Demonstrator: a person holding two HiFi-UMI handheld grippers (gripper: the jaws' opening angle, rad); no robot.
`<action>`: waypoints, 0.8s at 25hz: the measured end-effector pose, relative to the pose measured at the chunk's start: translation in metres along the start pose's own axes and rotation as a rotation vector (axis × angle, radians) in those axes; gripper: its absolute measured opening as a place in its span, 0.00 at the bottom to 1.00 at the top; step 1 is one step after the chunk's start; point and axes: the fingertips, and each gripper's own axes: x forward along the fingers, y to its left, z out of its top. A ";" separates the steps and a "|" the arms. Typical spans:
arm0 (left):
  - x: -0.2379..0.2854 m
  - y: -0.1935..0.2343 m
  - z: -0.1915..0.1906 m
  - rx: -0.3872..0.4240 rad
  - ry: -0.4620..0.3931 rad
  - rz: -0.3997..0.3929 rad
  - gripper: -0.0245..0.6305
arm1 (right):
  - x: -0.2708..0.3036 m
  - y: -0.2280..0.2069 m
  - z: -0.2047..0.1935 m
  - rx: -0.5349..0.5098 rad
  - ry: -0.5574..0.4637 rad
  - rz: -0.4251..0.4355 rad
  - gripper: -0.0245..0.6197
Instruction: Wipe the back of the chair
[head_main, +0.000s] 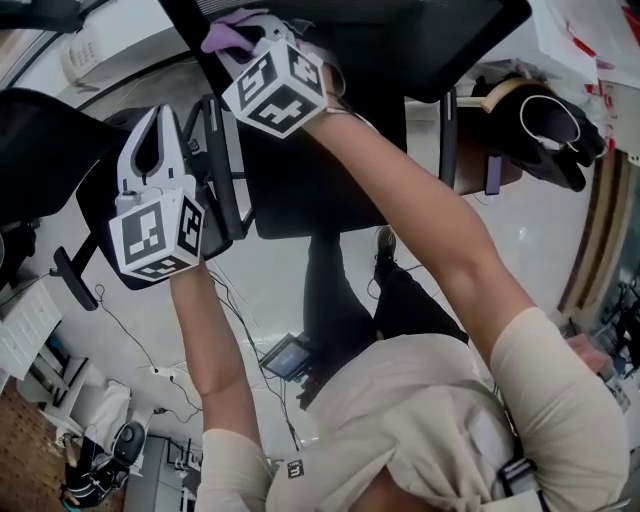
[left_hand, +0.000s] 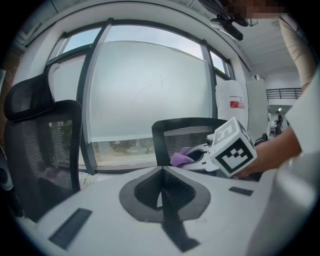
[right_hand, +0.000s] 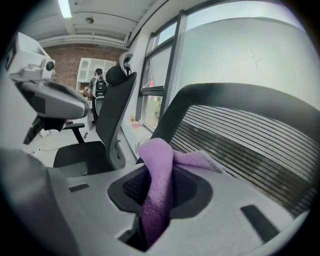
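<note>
The chair's black mesh back (head_main: 400, 40) is at the top of the head view and fills the right of the right gripper view (right_hand: 250, 135). My right gripper (head_main: 252, 42) is raised against its top left edge, shut on a purple cloth (head_main: 230, 30). The cloth (right_hand: 156, 180) hangs folded between the jaws, right by the mesh. My left gripper (head_main: 150, 128) hovers lower and to the left of the chair, shut with nothing in it (left_hand: 162, 192). From there I see the chair back (left_hand: 187, 131) and the cloth (left_hand: 181, 159).
A second black mesh chair (head_main: 40, 140) stands close on the left (left_hand: 42, 150). The wiped chair's armrest (head_main: 225, 165) is beside my left gripper. A black bag (head_main: 545, 125) sits at the right. Cables and a small device (head_main: 287, 355) lie on the floor. A window (left_hand: 145, 90) is behind.
</note>
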 end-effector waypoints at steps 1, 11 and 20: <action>0.002 -0.004 0.001 0.004 0.000 -0.007 0.05 | -0.001 -0.002 -0.002 -0.001 0.003 0.000 0.17; 0.032 -0.070 0.016 0.046 -0.003 -0.101 0.05 | -0.074 -0.089 -0.096 0.079 0.105 -0.182 0.17; 0.049 -0.157 0.033 0.087 -0.017 -0.213 0.05 | -0.213 -0.188 -0.202 0.256 0.182 -0.453 0.17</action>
